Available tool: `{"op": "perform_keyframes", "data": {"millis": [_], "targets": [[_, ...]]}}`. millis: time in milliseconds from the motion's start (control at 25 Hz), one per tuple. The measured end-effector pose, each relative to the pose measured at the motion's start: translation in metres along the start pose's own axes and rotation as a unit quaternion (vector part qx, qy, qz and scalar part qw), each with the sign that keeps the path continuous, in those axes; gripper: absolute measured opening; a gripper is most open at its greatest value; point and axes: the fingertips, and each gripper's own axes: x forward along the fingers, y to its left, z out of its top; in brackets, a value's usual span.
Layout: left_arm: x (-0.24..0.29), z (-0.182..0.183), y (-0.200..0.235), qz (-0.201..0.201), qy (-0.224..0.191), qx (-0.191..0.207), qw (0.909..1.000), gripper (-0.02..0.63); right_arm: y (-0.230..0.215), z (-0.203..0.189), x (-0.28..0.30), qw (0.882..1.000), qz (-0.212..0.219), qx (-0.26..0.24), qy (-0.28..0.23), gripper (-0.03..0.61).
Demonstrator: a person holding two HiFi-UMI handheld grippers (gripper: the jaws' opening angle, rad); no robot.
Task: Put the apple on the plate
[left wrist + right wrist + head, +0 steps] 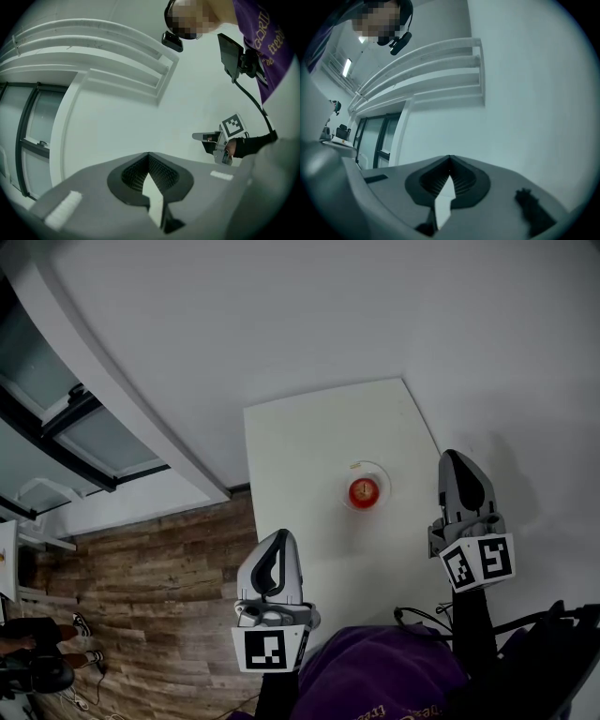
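**Head view only.** A white wall (pixel 309 306), a wood-plank floor (pixel 159 577) and a white rectangular bench (pixel 319 437) with a smooth matt top. A dark-framed window (pixel 56 399) lies at the left edge. The right gripper view shows it too, beside stepped white ledges.

**Writing.** The purple shirt (pixel 375 671) at the bottom edge carries orange print. In the left gripper view the print is cut off, and what shows reads as "GORIL" and "free".

**Grippers.** The left gripper (pixel 278 538) and right gripper (pixel 454 457) are grey moulded shells with black ribbed pads. They flank the bench's near end, well apart from the plate. Each bears a cube (pixel 479 562) with black-and-white square markers. Each gripper view shows its own jaws closed tip to tip with nothing between them, set against bare wall. Neither view shows the bench. The left gripper view alone shows the right gripper from the side.

**Task things.** The round white plate (pixel 381 476) sits right of the bench's centre. The red apple (pixel 364 490) rests on it, with a pale spot at its top. Both appear in the head view only.
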Motion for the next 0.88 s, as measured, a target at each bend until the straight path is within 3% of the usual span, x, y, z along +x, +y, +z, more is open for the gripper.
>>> {"op": "perform_keyframes", "data": {"millis": [360,560,880], "targets": [[-0.006,0.008,0.000,0.008,-0.014,0.003,0.9999,0.006,0.002,0.008,-0.002,1.000,-0.001,-0.019,-0.006,0.011],[-0.027,0.032,-0.010,0.009,-0.029,0.005,0.9995,0.008,0.006,0.030,-0.026,1.000,-0.003,-0.029,-0.005,0.011],[-0.021,0.023,-0.007,0.005,-0.022,0.007,0.9997,0.007,0.004,0.022,-0.015,0.999,-0.002,-0.032,-0.001,0.011]]}}
